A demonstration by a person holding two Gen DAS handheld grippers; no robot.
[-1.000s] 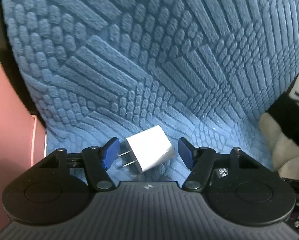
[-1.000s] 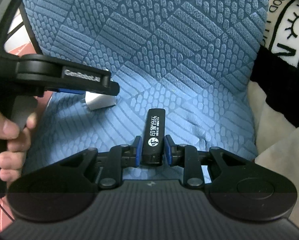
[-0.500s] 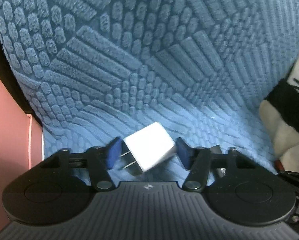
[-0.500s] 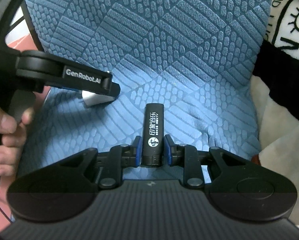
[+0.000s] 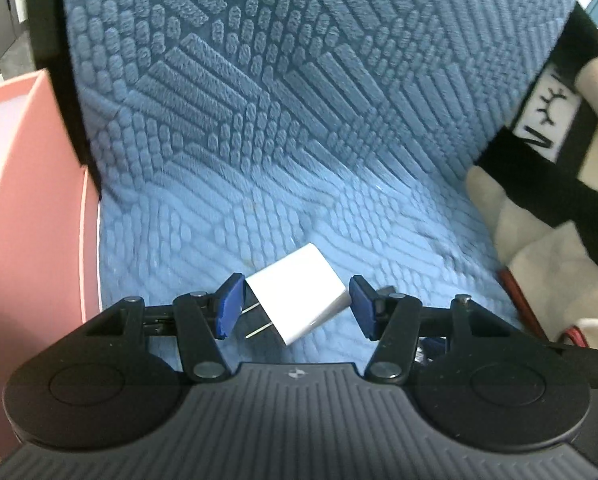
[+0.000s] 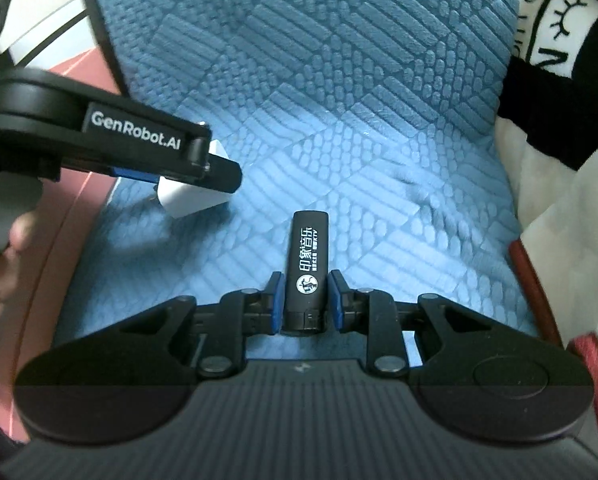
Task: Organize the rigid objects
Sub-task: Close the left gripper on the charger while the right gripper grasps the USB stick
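A white plug adapter (image 5: 297, 292) with two metal prongs is gripped between the blue pads of my left gripper (image 5: 295, 306), held above the blue textured cushion (image 5: 299, 120). It also shows in the right wrist view (image 6: 191, 200), lifted under the left gripper's arm (image 6: 139, 148). My right gripper (image 6: 304, 300) is shut on a black stick-shaped device (image 6: 307, 268) with white print, pointing forward over the cushion.
A pink box wall (image 5: 23, 208) stands left of the cushion. A black, white and beige plush item (image 5: 559, 168) lies at the right, also in the right wrist view (image 6: 559, 80). A red rim (image 6: 539, 280) borders the cushion's right side.
My left gripper has closed on the white adapter and lifted it off the cushion. My right gripper has risen a little with the black device.
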